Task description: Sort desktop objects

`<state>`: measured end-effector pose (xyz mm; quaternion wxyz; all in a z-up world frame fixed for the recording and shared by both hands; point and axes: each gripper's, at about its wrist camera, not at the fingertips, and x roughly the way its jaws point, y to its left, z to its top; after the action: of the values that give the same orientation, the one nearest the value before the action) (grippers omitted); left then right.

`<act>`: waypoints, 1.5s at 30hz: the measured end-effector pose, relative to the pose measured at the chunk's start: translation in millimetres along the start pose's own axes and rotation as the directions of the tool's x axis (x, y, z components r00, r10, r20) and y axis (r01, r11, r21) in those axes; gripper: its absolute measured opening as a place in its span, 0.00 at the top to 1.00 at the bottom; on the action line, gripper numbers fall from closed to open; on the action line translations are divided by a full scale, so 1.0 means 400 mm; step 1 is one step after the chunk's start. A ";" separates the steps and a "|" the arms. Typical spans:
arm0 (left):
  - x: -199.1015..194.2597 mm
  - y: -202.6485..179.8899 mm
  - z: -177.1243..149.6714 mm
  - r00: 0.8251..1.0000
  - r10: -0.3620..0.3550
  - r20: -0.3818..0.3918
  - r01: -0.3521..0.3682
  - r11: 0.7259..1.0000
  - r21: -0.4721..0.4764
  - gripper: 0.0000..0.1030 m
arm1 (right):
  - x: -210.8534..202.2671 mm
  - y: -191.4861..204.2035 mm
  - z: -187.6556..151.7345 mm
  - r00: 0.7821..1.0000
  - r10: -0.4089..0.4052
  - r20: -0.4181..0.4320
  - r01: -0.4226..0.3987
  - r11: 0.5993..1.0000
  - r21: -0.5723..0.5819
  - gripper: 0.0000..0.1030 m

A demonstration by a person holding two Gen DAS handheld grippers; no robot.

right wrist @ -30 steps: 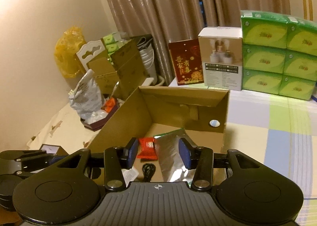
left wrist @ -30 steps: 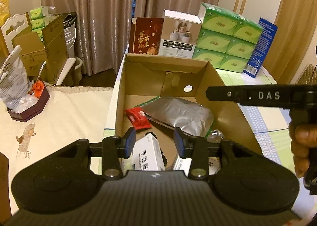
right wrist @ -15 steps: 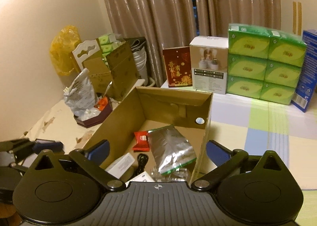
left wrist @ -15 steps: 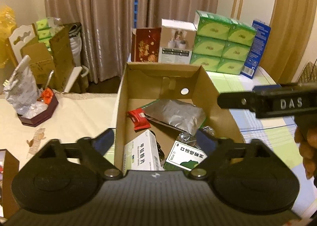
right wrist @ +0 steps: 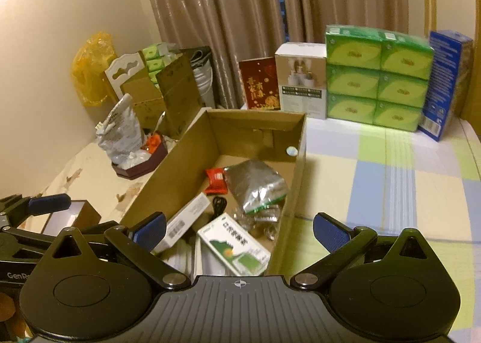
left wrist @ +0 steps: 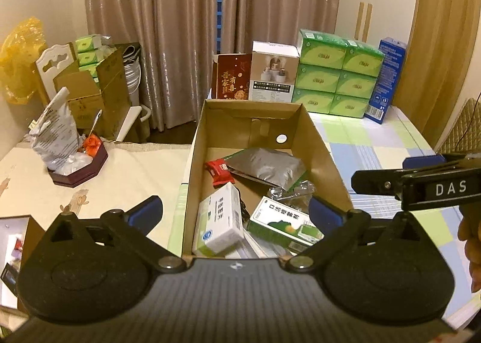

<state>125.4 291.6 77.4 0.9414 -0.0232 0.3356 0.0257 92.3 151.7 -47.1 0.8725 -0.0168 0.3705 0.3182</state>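
A cardboard box [left wrist: 318, 144] is seen lying open on the table [left wrist: 375, 144], which is covered by a checked cloth. Inside the box are held, largest first, a silver pouch [left wrist: 264, 167], a white carton [left wrist: 218, 219], a green-and-white carton [left wrist: 282, 222], a crumpled clear wrapper [left wrist: 293, 192] and a red packet [left wrist: 219, 170]; a black cable [right wrist: 219, 206] is glimpsed between the cartons. The left gripper [left wrist: 236, 212] is held above the near end of the box, its jaws spread wide and nothing between them. The right gripper [right wrist: 239, 227] is likewise spread wide and empty, beside the left. The step in hand is judged to be a pause between picks. Next, one item would need to be chosen, and a gripper lowered over it and closed; the upright white carton looks the easiest to span.
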 end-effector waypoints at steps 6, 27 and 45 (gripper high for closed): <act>-0.067 -0.012 -0.038 1.000 0.014 0.009 -0.014 1.000 -0.001 0.01 | -0.067 0.012 -0.035 1.000 -0.015 0.008 0.015 1.000 -0.012 0.02; -0.218 -0.021 -0.143 0.999 0.032 -0.020 -0.034 0.993 -0.117 0.01 | -0.216 0.029 -0.181 1.000 -0.021 -0.001 0.021 1.000 -0.002 0.02; -0.347 -0.083 -0.190 0.997 0.077 -0.013 -0.078 0.986 -0.150 0.01 | -0.330 0.031 -0.256 1.000 -0.005 0.016 0.006 1.000 -0.019 0.02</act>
<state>-27.8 249.2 107.3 0.9340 -0.0811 0.3368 0.0875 -48.9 62.9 -31.9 0.8761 -0.0234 0.3603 0.3194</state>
